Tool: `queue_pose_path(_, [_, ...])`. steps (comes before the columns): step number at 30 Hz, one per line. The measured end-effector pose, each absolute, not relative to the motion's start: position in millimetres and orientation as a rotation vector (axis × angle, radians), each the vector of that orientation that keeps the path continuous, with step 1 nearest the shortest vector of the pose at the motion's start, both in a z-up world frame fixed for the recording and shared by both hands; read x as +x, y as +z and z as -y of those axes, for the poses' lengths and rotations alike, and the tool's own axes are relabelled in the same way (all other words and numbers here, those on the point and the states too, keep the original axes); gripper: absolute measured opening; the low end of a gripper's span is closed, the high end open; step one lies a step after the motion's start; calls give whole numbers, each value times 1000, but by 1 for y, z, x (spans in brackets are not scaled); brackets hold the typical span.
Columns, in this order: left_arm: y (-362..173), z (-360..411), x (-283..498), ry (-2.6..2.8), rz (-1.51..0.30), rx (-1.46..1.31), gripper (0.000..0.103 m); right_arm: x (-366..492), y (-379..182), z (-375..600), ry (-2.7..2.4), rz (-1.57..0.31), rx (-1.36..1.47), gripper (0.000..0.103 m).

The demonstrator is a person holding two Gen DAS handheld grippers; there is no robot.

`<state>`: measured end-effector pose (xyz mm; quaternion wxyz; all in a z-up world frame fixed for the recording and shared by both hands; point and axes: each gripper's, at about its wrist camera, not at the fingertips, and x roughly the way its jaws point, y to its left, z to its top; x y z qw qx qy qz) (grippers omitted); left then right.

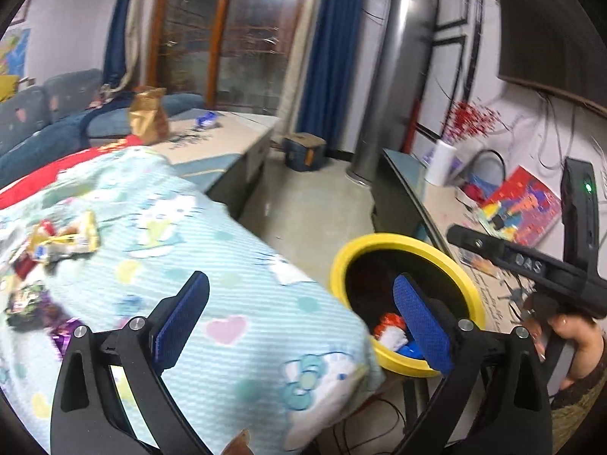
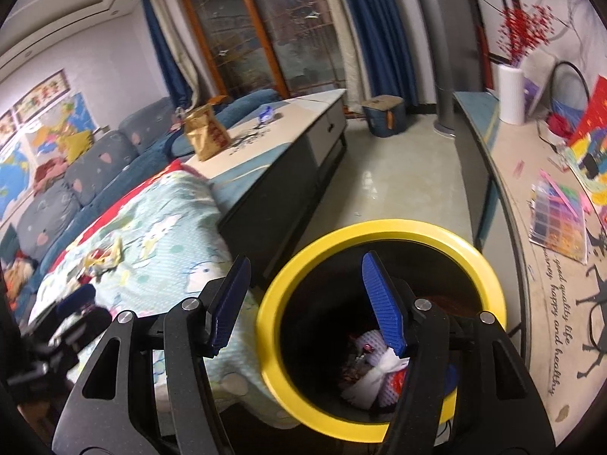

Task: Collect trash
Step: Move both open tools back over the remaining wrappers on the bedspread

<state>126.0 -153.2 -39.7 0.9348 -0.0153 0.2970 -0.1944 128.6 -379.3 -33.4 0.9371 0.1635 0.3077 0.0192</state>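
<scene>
Both pairs of jaws stand wide apart with nothing between the blue pads. The right gripper hangs over the mouth of the yellow-rimmed bin, its right pad inside the rim's outline and its left pad just outside it at about nine o'clock. Down in the bin lie white and red scraps of discarded trash, so the drop looks done and this hand is free.

The left gripper points across the near corner of the cartoon-print blanket, with the bin at its three o'clock. In this view some red-and-white scraps show against the bin's inner wall.

What the next move turns on is the loose wrapper pile on the blanket. From the left jaws it lies at about ten o'clock, well apart; from the right jaws it also sits at ten o'clock but farther off, past the blanket's fold. The left hand looks the nearer. The gold wrapper's long axis seems to run roughly nine to three, though blur makes that uncertain. A darker purple wrapper lies closer, at nine o'clock of the left jaws.

The person's right hand grips its handle at the left view's four o'clock edge, tool tilted down toward the bin.
</scene>
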Motion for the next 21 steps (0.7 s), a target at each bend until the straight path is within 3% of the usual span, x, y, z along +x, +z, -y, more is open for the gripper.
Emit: queue_pose_path(21, [-18, 56, 117, -183, -524, -129, 95, 120, -11, 278, 288, -623, 155, 54])
